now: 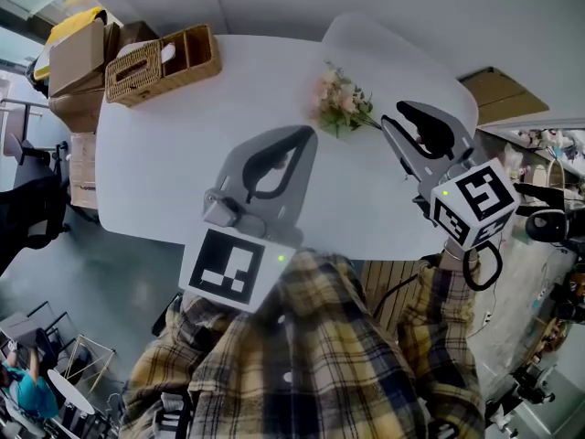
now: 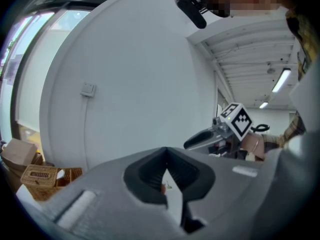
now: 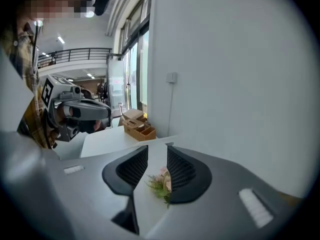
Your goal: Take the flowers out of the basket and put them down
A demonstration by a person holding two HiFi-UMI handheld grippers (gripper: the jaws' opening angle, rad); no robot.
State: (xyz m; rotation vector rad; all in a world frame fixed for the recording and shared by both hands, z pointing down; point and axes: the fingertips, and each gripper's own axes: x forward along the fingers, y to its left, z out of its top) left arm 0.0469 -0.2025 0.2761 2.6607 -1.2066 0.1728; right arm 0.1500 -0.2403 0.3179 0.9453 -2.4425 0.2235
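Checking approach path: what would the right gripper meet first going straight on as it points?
Probably the flowers on the table, framed between the open jaws of the right gripper; depth unclear, it may touch the table first.

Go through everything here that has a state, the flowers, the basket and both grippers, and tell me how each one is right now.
Small bunch of pink flowers with green leaves: out of the basket, lying on the white table.
Brown wicker basket: upright at the table's far corner, no flowers showing in it.
Left gripper: jaws shut, empty.
Right gripper: jaws open, gripping nothing; the flowers lie on the table ahead of the gap.
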